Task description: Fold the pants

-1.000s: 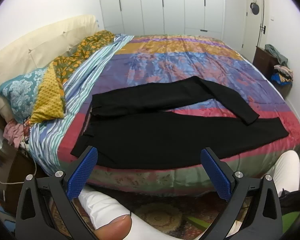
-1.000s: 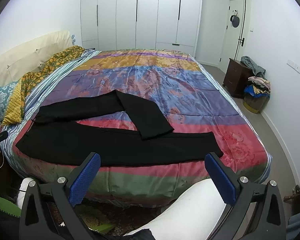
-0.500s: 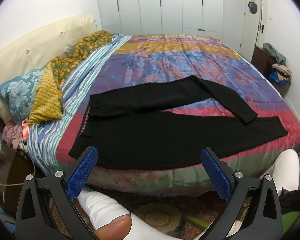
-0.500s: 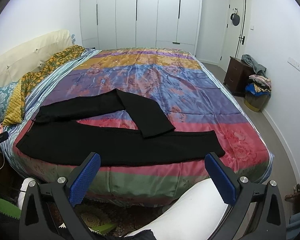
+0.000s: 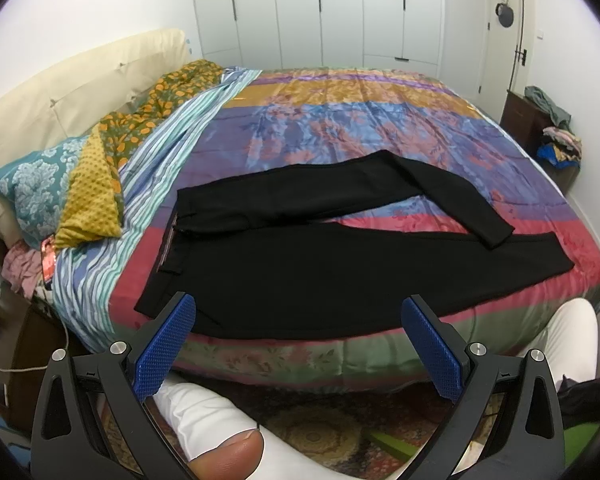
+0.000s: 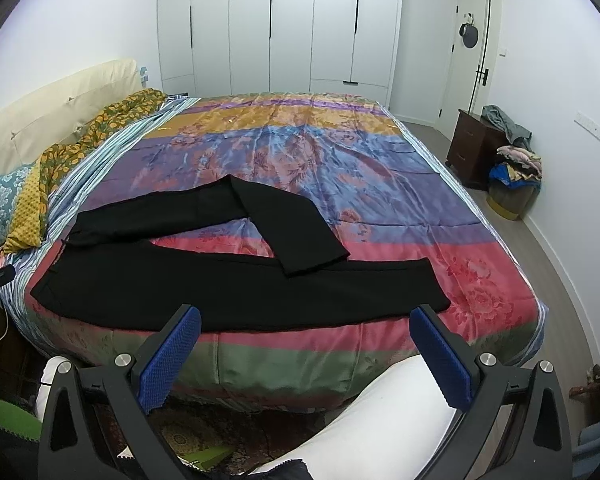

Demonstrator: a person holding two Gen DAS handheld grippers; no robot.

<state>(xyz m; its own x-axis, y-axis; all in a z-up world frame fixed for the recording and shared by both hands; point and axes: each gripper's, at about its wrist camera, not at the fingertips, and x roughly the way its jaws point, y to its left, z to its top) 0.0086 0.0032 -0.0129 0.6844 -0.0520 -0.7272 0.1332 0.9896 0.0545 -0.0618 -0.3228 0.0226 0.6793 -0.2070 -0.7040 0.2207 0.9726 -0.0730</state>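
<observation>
Left wrist view: your left gripper (image 5: 298,354) and right gripper (image 6: 306,358) hang spread, empty (off the bed); pants (image 5: 340,276) lie unfolded, legs apart.

A: Background? Bed with a striped multicolour satin bedspread (image 6: 340,152), cream headboard (image 5: 80,80), teal floral pillow (image 5: 32,184), mustard cushion (image 5: 88,208) leaning on it.

B: Far wall: white wardrobe (image 6: 276,24), white door (image 6: 474,52). Dark nightstand (image 6: 472,148) with clothes piled on top, patterned rug (image 5: 312,432) below.
</observation>
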